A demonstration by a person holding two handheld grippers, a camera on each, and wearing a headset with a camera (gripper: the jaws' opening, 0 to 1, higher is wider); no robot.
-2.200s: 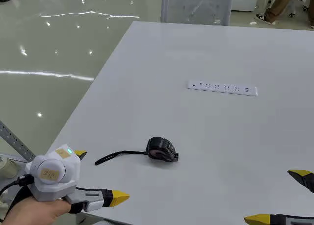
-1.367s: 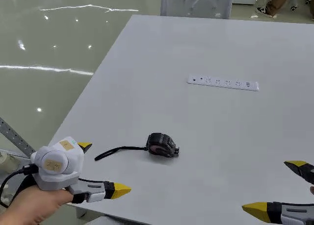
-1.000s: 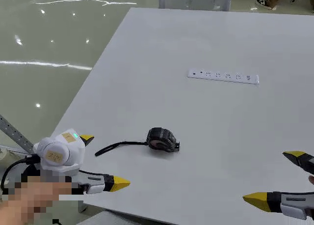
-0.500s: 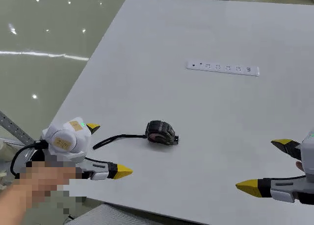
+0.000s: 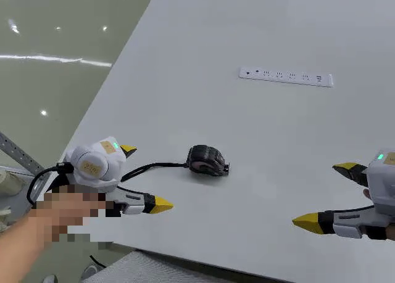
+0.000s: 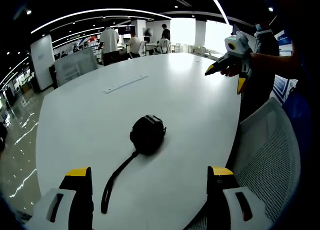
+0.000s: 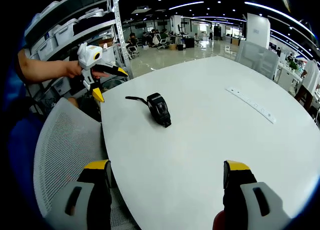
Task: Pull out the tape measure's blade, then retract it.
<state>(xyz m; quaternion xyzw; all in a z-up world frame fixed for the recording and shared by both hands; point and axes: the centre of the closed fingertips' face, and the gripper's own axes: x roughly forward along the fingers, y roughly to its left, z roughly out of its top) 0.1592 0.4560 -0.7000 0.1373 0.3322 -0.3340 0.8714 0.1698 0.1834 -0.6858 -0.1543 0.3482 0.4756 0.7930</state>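
A black tape measure (image 5: 208, 160) lies on the white table (image 5: 259, 129) near its front left edge, its black wrist strap (image 5: 148, 169) trailing left. Its blade is fully inside the case. My left gripper (image 5: 143, 178) is open at the table's left front edge, a short way from the strap's end. My right gripper (image 5: 327, 193) is open at the front right, well apart from the tape measure. The tape measure (image 6: 147, 134) sits ahead between the left gripper's yellow-tipped jaws. In the right gripper view the tape measure (image 7: 160, 109) lies far ahead, with the left gripper (image 7: 107, 82) beyond it.
A white power strip (image 5: 286, 77) lies flat further back on the table. A grey mesh chair (image 7: 60, 155) stands at the near table edge. Shelving (image 7: 65, 29) and people at desks (image 6: 125, 39) stand further off in the room.
The head camera has tilted down and closer. Both grippers have risen further into view, towards the tape measure, still open. The tape measure has not moved.
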